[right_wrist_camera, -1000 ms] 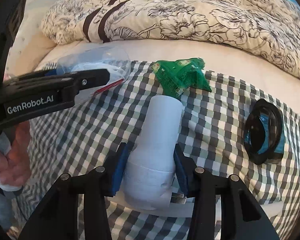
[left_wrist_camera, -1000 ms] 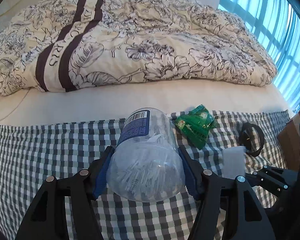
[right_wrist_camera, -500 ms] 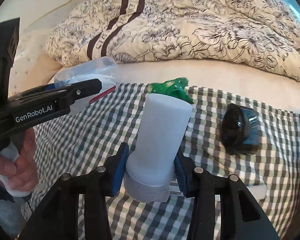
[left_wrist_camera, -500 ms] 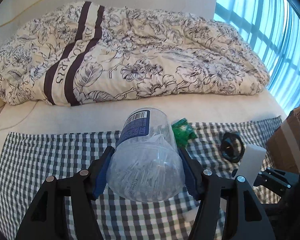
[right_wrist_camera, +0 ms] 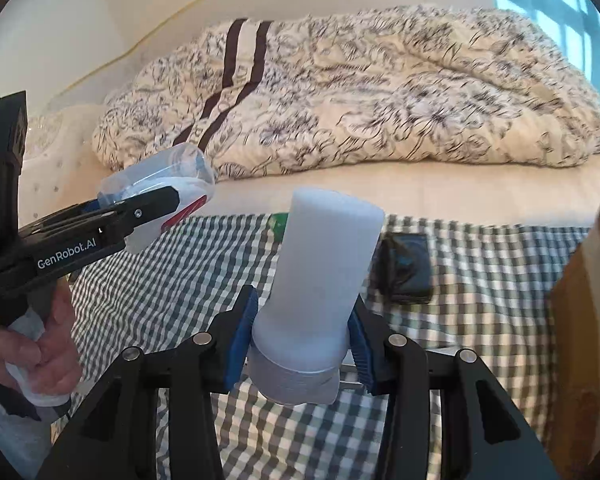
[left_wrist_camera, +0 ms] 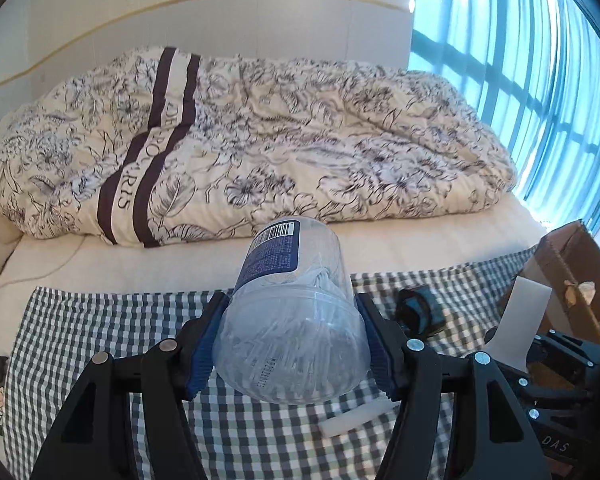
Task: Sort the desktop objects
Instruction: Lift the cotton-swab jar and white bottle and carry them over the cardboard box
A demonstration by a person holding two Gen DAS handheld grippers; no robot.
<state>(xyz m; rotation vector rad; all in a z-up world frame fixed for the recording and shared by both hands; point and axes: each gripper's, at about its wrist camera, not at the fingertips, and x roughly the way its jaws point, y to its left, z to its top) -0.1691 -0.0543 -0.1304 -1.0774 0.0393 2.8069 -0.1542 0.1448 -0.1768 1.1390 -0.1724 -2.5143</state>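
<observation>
My left gripper (left_wrist_camera: 292, 340) is shut on a clear plastic jar (left_wrist_camera: 296, 320) with a blue label and holds it above the checked cloth (left_wrist_camera: 100, 320). My right gripper (right_wrist_camera: 304, 340) is shut on a white plastic bottle (right_wrist_camera: 324, 272), also lifted. The left gripper with the jar (right_wrist_camera: 160, 196) shows at the left of the right wrist view. The white bottle (left_wrist_camera: 524, 316) shows at the right of the left wrist view. A black roll of tape (right_wrist_camera: 406, 272) lies on the cloth. A green packet (right_wrist_camera: 278, 224) peeks out behind the bottle.
A cardboard box (left_wrist_camera: 572, 280) stands at the right edge of the cloth; it also shows in the right wrist view (right_wrist_camera: 584, 320). A floral duvet (left_wrist_camera: 260, 140) lies behind on the bed. A small white stick (left_wrist_camera: 356, 416) lies on the cloth.
Both grippers have risen and pulled back with the jar and the bottle. The cloth, tape and green packet look farther away and lower. The cardboard box has come into view.
</observation>
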